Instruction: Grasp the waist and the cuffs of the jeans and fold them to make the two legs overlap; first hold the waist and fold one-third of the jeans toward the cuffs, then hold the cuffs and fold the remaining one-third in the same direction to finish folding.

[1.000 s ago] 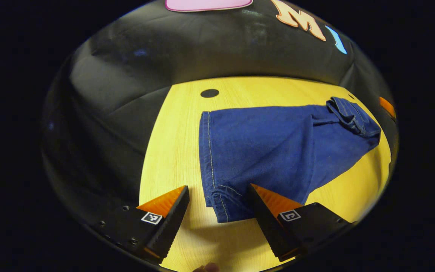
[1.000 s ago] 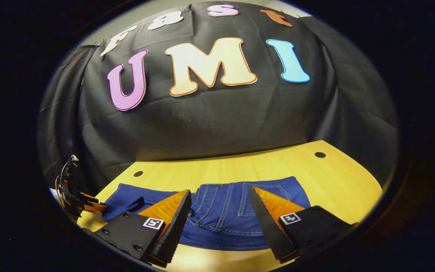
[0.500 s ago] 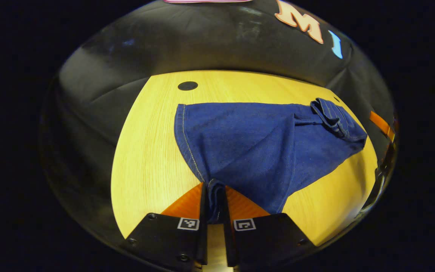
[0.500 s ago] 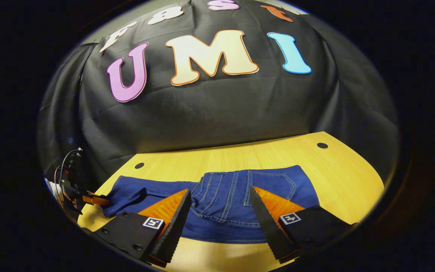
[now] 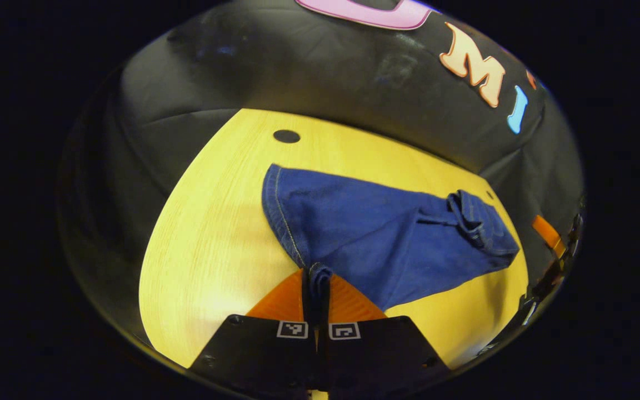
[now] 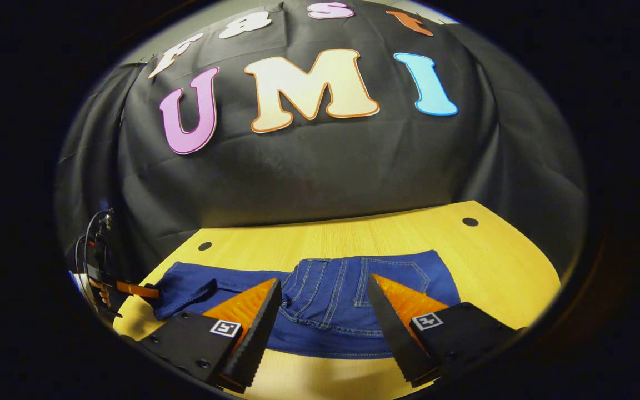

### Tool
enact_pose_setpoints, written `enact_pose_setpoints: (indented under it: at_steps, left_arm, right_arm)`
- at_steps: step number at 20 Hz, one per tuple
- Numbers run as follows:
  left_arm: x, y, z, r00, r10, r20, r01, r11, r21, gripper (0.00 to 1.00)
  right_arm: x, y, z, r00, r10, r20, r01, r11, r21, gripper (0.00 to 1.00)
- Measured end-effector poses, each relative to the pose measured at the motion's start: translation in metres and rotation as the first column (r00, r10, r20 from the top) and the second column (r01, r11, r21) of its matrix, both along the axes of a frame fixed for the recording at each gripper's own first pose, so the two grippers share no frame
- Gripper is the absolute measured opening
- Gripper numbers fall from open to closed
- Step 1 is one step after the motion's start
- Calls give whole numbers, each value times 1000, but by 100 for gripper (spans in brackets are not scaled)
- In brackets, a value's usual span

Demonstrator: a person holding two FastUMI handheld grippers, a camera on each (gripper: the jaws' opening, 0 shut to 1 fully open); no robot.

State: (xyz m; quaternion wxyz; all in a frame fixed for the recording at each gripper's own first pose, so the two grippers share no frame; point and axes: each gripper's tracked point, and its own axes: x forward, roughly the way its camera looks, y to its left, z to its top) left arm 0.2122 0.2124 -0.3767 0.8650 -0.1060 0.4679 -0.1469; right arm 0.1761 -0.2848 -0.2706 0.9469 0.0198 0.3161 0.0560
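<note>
Pinching the hem of the blue jeans (image 5: 386, 239) in my left gripper (image 5: 316, 283), I hold my right gripper (image 6: 323, 311) wide open above their waist, on the table (image 5: 209, 244).

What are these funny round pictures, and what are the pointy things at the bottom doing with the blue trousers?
A person holds one pinching tool, called a gripper, in each hand, and each gripper carries its own camera. That camera looks forward along the two fingers, so the fingers poke in at the bottom.

The jeans lie on a yellow wooden table.

In the left gripper view, the left gripper is squeezed shut on the cuffs, pinching the denim between both fingers.

In the right gripper view, the right gripper is open, its fingers spread above the waist near the back pockets, holding nothing. Far off at the left edge of that view you can see the other gripper at the cuff end.
</note>
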Motion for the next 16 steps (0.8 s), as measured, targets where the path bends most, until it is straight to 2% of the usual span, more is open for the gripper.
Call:
enact_pose_setpoints:
  at_steps: [7,16]
  left_arm:
    - [14,-77,61,995,-46,93,54,995,-86,0]
    - [40,-190,124,981,-67,182,94,985,-142,0]
  right_arm:
    - [4,-23,33,999,0,48,-1,1000,30,95]
    - [9,-97,74,996,-1,87,-2,999,37,95]
